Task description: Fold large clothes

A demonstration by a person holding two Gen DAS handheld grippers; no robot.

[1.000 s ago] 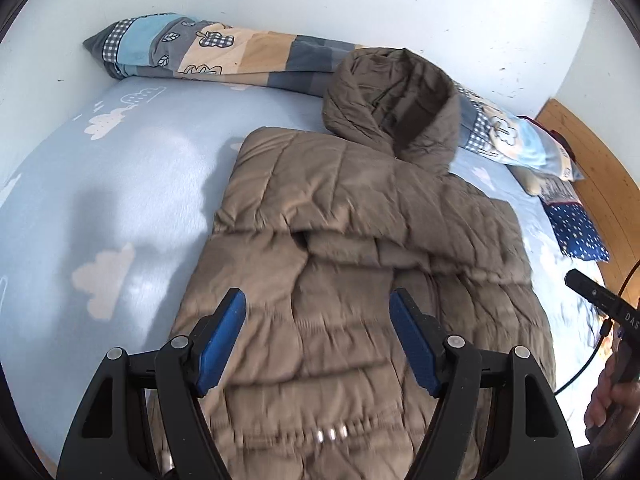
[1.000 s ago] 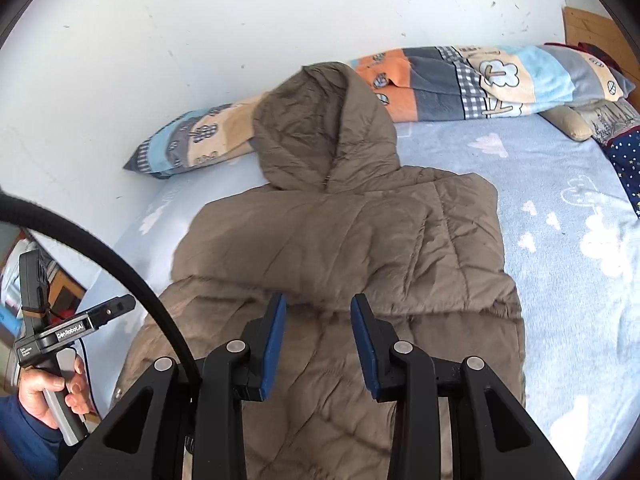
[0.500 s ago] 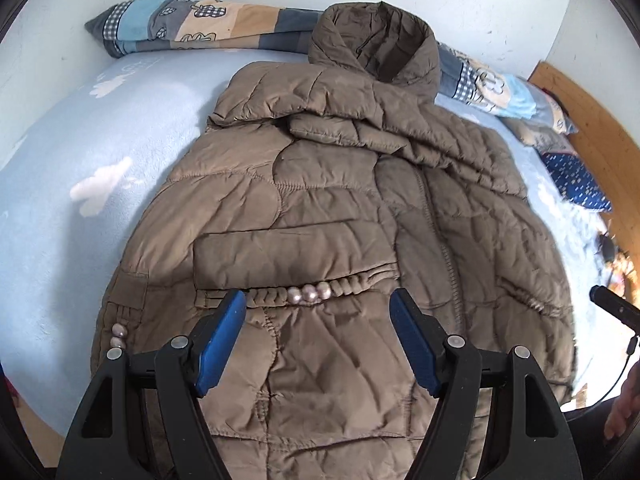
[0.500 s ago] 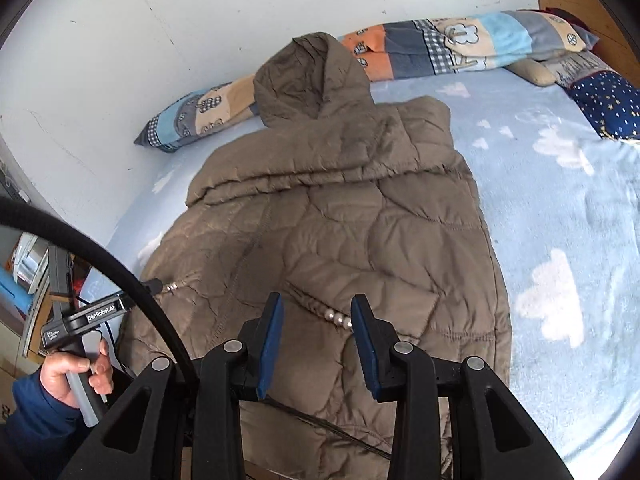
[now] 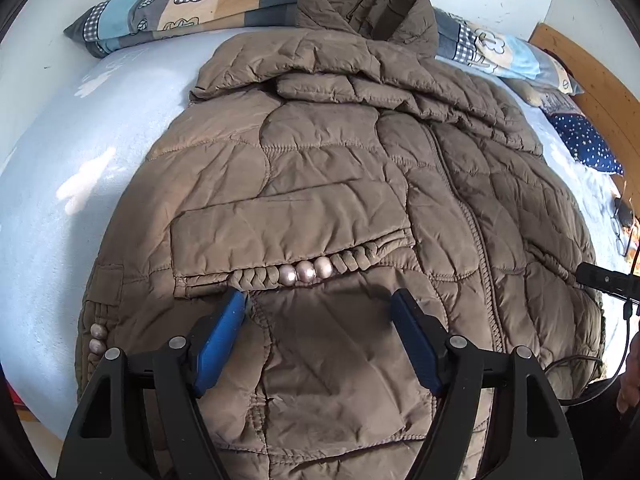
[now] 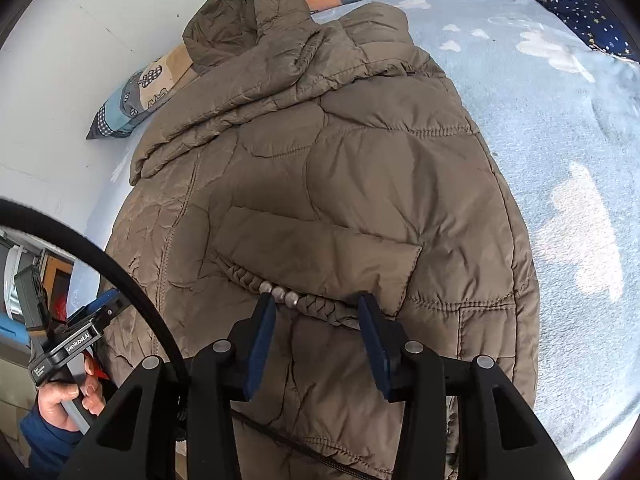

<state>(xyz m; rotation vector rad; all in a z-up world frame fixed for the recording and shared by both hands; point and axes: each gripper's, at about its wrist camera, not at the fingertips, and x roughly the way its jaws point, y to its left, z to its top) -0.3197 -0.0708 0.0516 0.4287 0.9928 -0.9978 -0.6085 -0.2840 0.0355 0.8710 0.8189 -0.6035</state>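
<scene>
a brown quilted coat [image 5: 328, 168] lies flat, front up, on a blue cloud-print bed [image 5: 60, 152], its hood [image 5: 368, 4] up against the patchwork pillow [image 5: 180, 8] at the wall. the left gripper [image 5: 318, 308] hangs wide open just above the coat's lower front, below the pearl-trimmed pocket [image 5: 280, 232], holding nothing. the right gripper [image 6: 316, 312] is partly open over the other pocket's braided edge [image 6: 316, 304], also holding nothing
</scene>
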